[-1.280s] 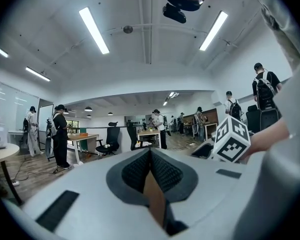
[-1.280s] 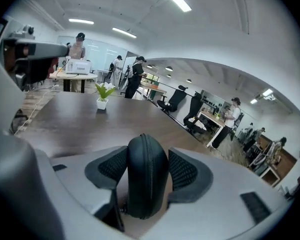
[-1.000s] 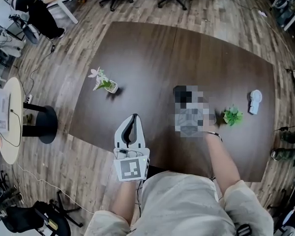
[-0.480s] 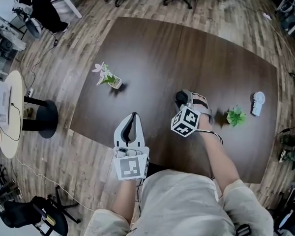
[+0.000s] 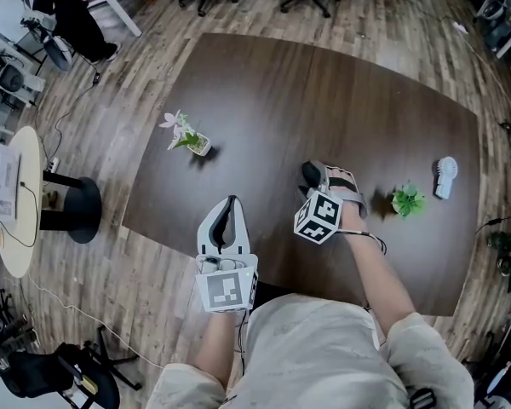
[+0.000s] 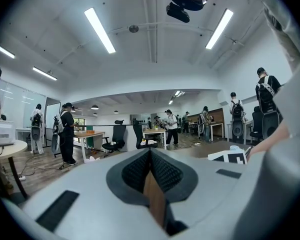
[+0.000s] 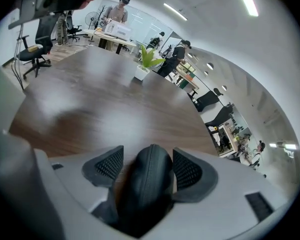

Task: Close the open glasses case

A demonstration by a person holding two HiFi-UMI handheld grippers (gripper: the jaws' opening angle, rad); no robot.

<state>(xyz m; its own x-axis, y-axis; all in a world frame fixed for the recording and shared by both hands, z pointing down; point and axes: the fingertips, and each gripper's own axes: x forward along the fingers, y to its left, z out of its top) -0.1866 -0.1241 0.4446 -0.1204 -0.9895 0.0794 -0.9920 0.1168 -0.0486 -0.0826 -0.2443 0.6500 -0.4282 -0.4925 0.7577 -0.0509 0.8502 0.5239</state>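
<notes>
The right gripper (image 5: 329,179) has just been opening its jaws; they stand wide around the dark glasses case (image 5: 310,172), just left of the green plant (image 5: 404,201), with no firm grip. The left gripper (image 5: 232,206) waits, clamped empty. An off-centre squeeze could skid the case away.

Head view: from high up on the person's head, facing forward and steeply down. Far enough back to take in the whole brown table (image 5: 264,83).

Left gripper view: riding on the left gripper (image 5: 232,207) (image 6: 151,171), facing level across the big room. Very near its own jaws, far from all else.

Right gripper view: riding on the right gripper (image 5: 322,177) (image 7: 147,154), slanting down over the table. Right up close to just-opening jaws with the black glasses case (image 7: 146,194) between them.

Shared with the head view: table, glasses case and little plant (image 5: 187,141) (image 7: 147,61) from the right; the marker cube (image 5: 317,216) (image 6: 230,157) from the left.
</notes>
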